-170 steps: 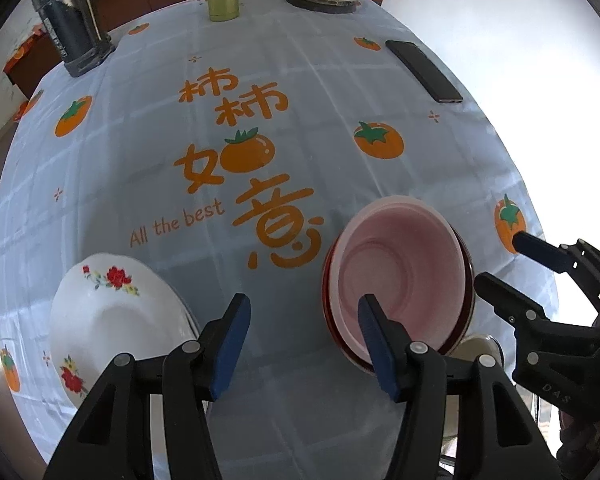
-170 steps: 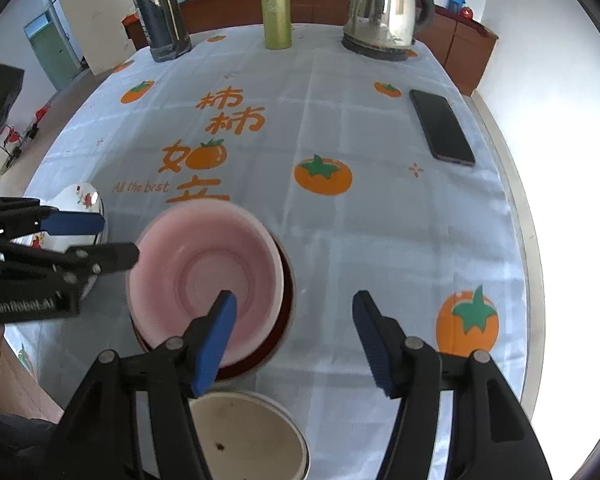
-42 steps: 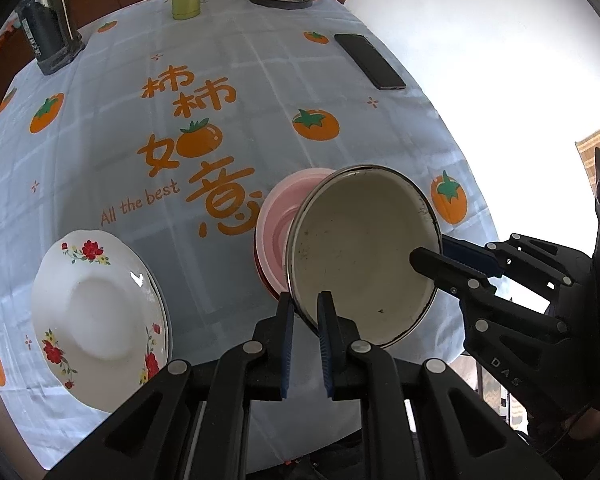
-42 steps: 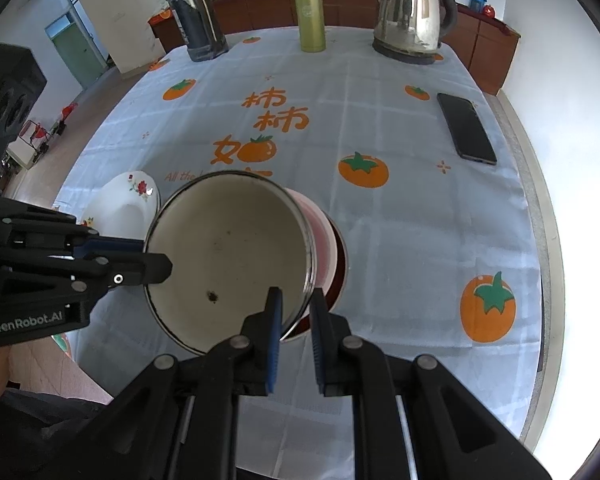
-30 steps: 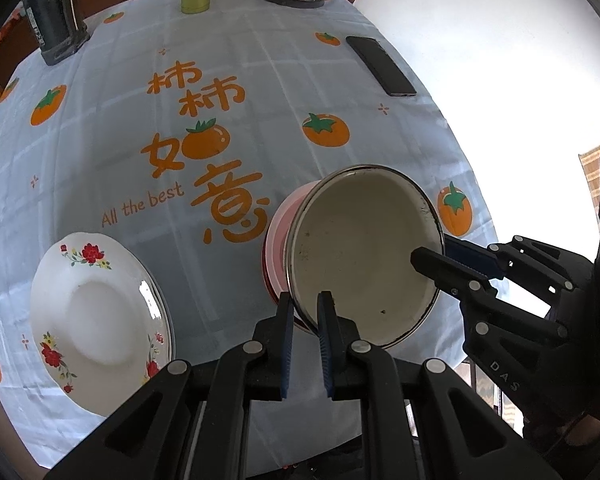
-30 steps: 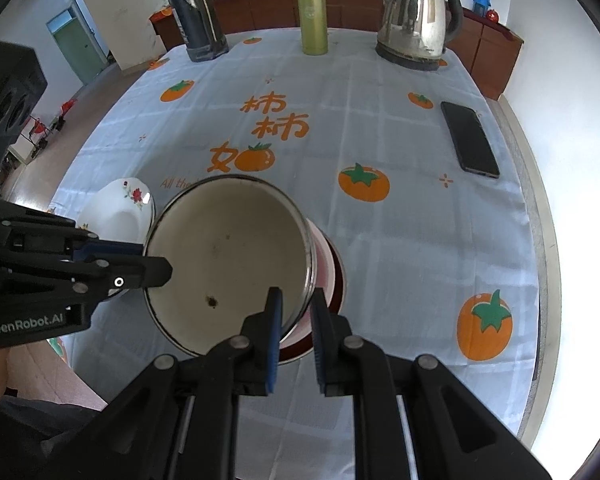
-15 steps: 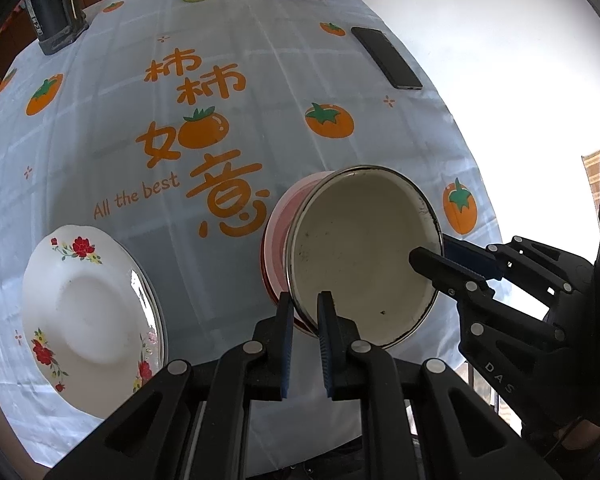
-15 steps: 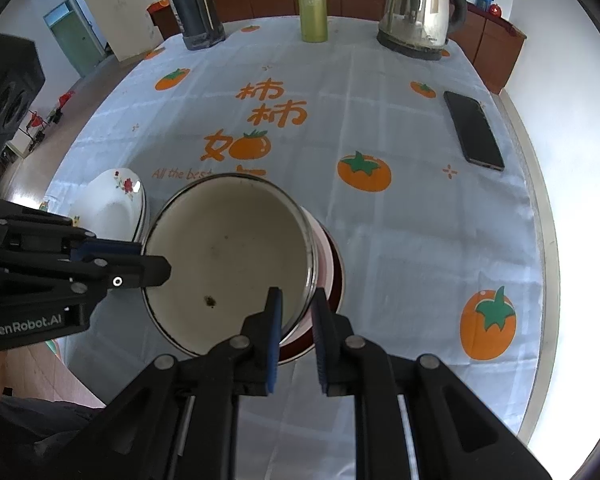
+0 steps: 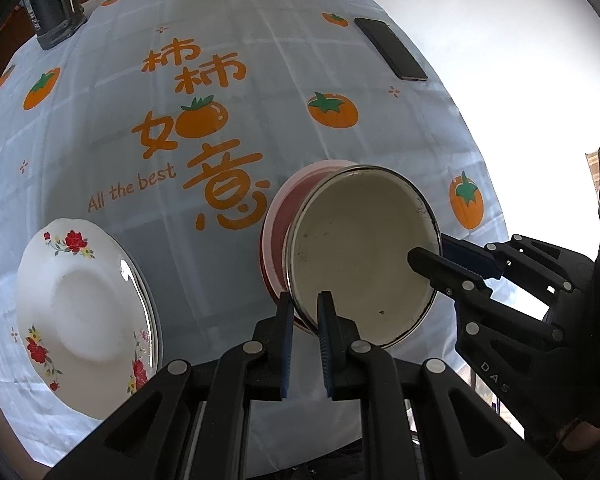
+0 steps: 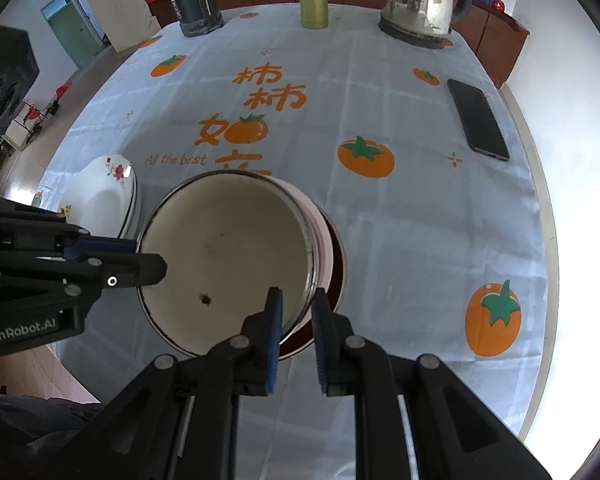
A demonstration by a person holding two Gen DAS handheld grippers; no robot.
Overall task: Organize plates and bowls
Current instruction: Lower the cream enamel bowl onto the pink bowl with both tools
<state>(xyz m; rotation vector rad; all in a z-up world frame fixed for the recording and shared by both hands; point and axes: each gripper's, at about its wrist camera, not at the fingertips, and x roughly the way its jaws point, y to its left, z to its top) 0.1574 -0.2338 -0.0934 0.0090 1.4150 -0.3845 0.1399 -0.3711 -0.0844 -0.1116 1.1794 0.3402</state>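
The cream enamel bowl (image 10: 224, 256) is held in the air by both grippers, each one pinching the rim from an opposite side. The left gripper (image 9: 304, 320) has its jaws almost closed on the near rim in its own view, and the right gripper (image 10: 296, 312) is closed in the same way on the rim at the other side. The bowl hangs directly above the pink bowl (image 9: 288, 216), which sits inside a dark red bowl (image 10: 338, 264) on the tablecloth (image 9: 260, 60). It is tilted a little and shifted slightly from the centre of the stack, so I judge the coming move is mostly straight down, with a small correction to make the rims concentric. Both hands are equally near.

Compared with a second ago, the cream bowl covers more of the pink one, and the grip is unchanged. The flowered plate (image 9: 80, 304) lies well apart on the left.
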